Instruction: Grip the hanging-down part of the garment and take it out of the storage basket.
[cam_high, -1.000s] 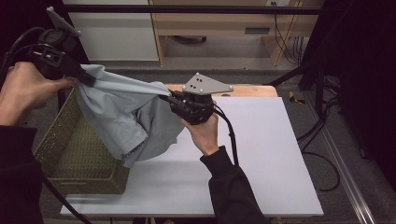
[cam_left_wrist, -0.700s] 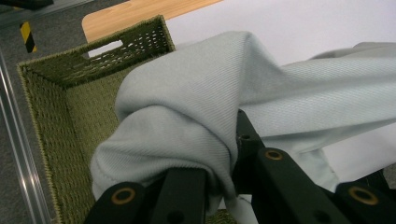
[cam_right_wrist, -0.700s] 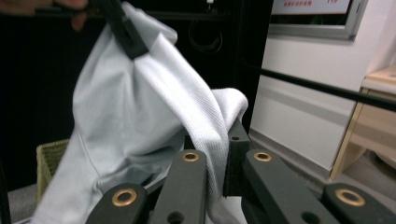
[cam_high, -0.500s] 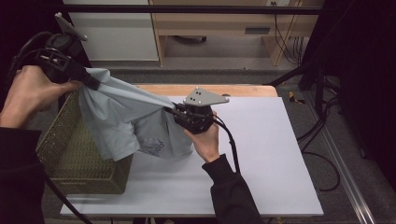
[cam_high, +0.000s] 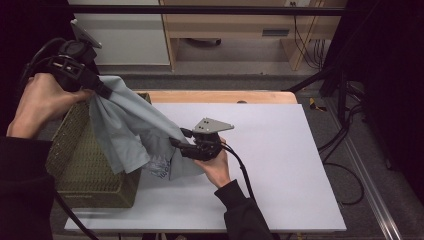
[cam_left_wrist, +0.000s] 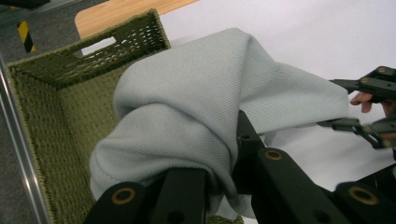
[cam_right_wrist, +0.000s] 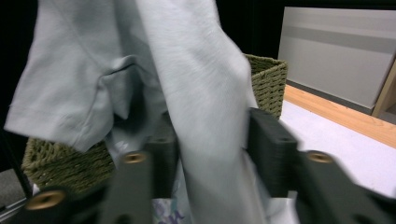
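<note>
The left gripper (cam_high: 102, 90), raised over the basket (cam_high: 75, 165), is clamped on a corner of the one pale grey shirt (cam_high: 127, 132). The right gripper (cam_high: 175, 145), low by the table (cam_high: 280, 160), has just been opening its jaws; cloth hangs between them, and the right gripper view shows a gap beside one pad. The shirt stretches between the two, its long axis slanting down from the upper left to the table's middle, its lower edge with a blue print resting on the white top just beside the one green woven basket. The table has a wooden far edge; beyond it are a grey floor, a cabinet and cables.
</note>
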